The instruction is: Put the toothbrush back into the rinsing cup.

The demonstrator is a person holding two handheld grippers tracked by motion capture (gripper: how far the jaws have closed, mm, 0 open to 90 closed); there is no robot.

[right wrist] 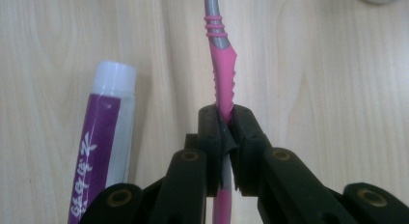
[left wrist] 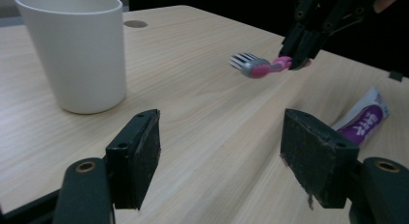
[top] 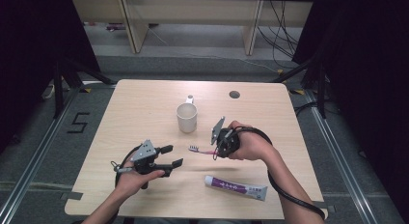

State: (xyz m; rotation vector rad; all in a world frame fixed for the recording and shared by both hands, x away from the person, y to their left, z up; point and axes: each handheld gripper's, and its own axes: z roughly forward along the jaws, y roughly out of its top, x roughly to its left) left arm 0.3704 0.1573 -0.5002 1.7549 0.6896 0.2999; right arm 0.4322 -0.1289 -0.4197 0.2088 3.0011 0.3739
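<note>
The toothbrush [top: 201, 150] is hanging just above the table [top: 140, 108], near its middle, with the bristle head pointing left toward the left gripper [top: 171, 156]. It is lying roughly level, between the cup [top: 186, 117] farther off and the tube [top: 235, 187] nearer the person.

It is looking like a light, stiff plastic stick with a thin neck, so it is likely needing little force but is apt to pivot or twist if pinched at one narrow spot. The pink ribbed part of the handle is probably giving the surest hold; the smooth grey neck is looking more slippery.

The right gripper [right wrist: 225, 119] is clamping its jaws tight on that pink handle, just behind the ribs, and the pads are pressing on both sides, as the right gripper view is showing. Most of the brush is sticking out beyond the jaws, so the head may be sagging or swinging if the hand is turning fast.

The left gripper is holding its jaws wide apart with nothing between them; its pads [left wrist: 143, 156] are touching nothing and are facing the brush head [left wrist: 247, 64], which is hanging well ahead of them.
</note>
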